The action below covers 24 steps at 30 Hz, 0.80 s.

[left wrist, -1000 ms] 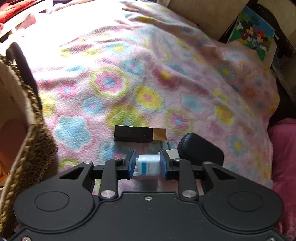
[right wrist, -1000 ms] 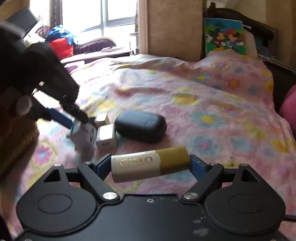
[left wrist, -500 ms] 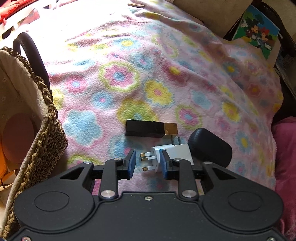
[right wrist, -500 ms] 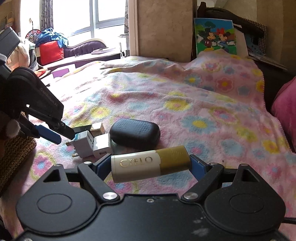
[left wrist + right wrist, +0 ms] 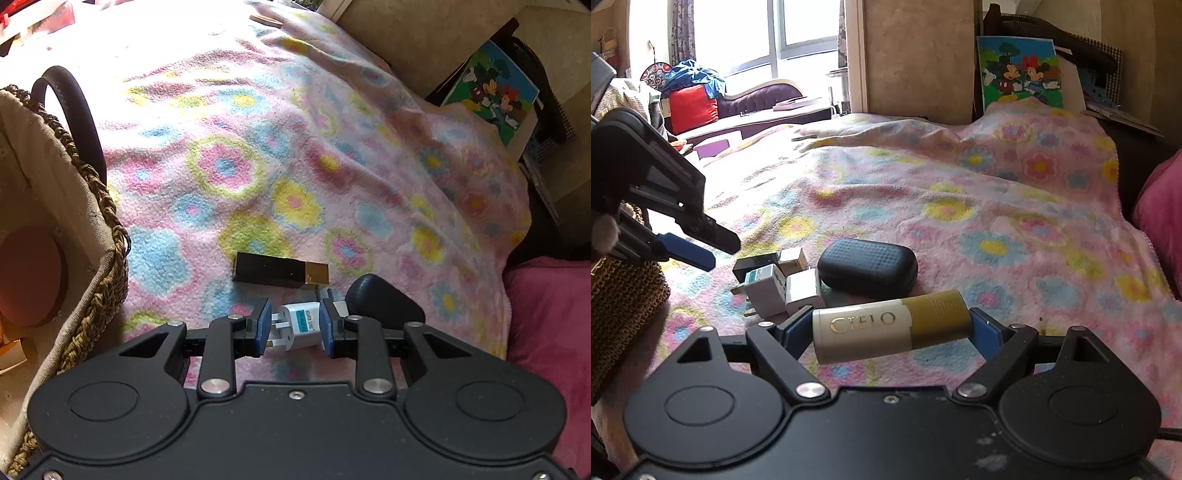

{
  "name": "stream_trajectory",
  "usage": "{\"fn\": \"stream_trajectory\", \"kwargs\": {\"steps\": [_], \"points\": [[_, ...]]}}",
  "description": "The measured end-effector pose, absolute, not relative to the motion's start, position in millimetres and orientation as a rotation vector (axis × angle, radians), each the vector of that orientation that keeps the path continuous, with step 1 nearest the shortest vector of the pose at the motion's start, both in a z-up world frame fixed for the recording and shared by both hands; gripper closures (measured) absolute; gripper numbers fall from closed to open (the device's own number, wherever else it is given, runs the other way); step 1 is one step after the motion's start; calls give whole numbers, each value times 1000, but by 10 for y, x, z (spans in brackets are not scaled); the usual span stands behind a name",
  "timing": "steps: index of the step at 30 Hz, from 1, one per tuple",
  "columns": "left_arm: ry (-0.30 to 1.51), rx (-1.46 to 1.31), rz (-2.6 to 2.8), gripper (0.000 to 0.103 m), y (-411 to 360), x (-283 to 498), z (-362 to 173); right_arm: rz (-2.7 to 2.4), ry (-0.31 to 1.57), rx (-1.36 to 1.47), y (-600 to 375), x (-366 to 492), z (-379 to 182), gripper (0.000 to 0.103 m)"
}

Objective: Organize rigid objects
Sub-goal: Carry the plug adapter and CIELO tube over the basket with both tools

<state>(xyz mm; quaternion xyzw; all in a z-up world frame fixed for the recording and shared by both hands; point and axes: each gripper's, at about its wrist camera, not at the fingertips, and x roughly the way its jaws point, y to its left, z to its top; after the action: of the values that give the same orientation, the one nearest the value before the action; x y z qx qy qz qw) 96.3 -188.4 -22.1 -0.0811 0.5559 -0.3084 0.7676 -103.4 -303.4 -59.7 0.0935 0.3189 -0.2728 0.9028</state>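
The tube [image 5: 864, 328] is a short cylinder, white on its left part with "CIELO" in gold letters and dull gold on its right part. It lies crosswise at 6 o'clock in the right wrist view. The right gripper [image 5: 892, 330] clamps it end to end, one blue pad on each end, clear of the flowered blanket [image 5: 258, 129]. Behind it at 9 to 10 o'clock a small cluster rests on the blanket. A white adapter [image 5: 764, 290] with a teal label and metal pins touches a white charger [image 5: 803, 291]. The charger sits against a black oval case [image 5: 868, 267], and a black bar with a gold end [image 5: 279, 271] is just past them. The left gripper [image 5: 294, 328] hovers over the adapter with its fingers drawn in to a narrow gap and grips nothing. From its own camera the adapter shows between the pads, but the right view has it lying on the blanket below the tips. A woven basket [image 5: 107, 280] with a cloth lining and a dark loop handle stands at 9 o'clock in the left view. Inside it a brown round shape [image 5: 31, 277] shows against the lining; what it is I cannot tell.
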Motion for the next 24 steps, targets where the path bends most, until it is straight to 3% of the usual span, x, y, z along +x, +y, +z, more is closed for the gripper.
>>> {"fn": "stream_trajectory", "kwargs": {"steps": [8, 13, 18, 24], "points": [[1218, -145, -651, 76, -1939, 966, -266, -569, 664, 230, -3110, -1061, -634, 16], [1236, -89, -629, 50, -2094, 939, -416, -567, 674, 235, -3102, -1074, -659, 16], [1192, -41, -635, 39, -2219, 899, -431, -562, 678, 221, -3083, -1082, -663, 16], [1246, 4, -607, 41, -2338, 948, -624, -557, 682, 221, -3079, -1081, -663, 16]]}}
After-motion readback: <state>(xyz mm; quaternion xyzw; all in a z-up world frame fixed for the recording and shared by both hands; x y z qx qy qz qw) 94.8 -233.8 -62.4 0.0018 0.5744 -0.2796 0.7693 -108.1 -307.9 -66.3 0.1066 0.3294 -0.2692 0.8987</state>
